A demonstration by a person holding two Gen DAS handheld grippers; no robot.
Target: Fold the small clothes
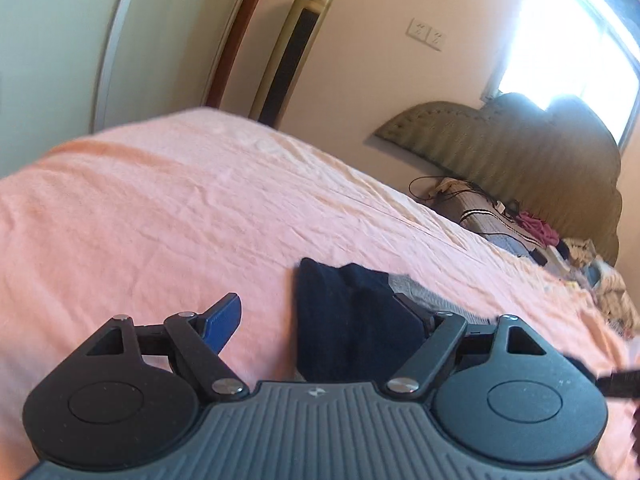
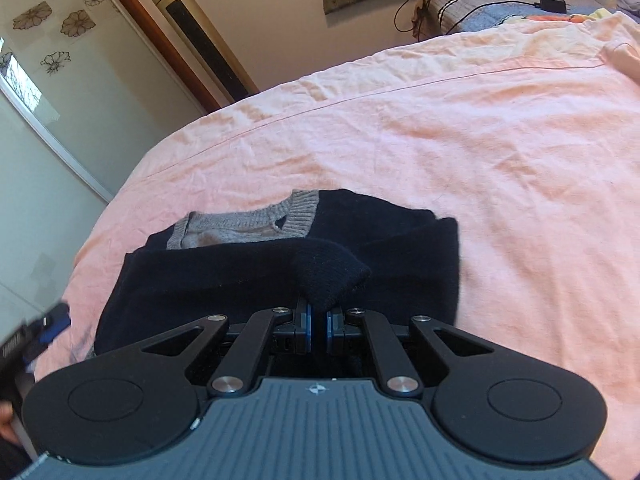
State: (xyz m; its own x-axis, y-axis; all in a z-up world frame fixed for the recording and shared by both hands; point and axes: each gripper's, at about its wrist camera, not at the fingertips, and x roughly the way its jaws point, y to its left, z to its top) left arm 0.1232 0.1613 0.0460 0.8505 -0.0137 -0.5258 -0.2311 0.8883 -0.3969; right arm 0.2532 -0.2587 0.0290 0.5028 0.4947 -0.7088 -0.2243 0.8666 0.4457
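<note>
Left gripper [image 1: 316,316], black two-finger tongs with blue pads: jaws stand wide apart, nothing pinched between them. Its left blue pad [image 1: 224,322] lies over bare sheet; its right finger is partly hidden by dark cloth. A fold of the navy knitted sweater with grey ribbed neckband [image 1: 352,320] lies between the open fingers, toward 1 o'clock of the tongs' centre.

Right gripper [image 2: 319,326], same build: jaws drawn together and clamped on a navy knitted sleeve end [image 2: 330,274], which rises as a rounded hump at 12 o'clock from the pads. Behind it, the navy sweater [image 2: 240,280] rests flat on the pink wrinkled bed sheet [image 2: 500,168], sides folded inward, grey neckband [image 2: 248,220] at 11 o'clock. In the right wrist view the left gripper's tip shows blurred at 9 o'clock, beside the sweater's edge.

Background: a gold tower fan [image 2: 200,32] at 11 o'clock, a green padded headboard [image 1: 520,148] at 2 o'clock.
</note>
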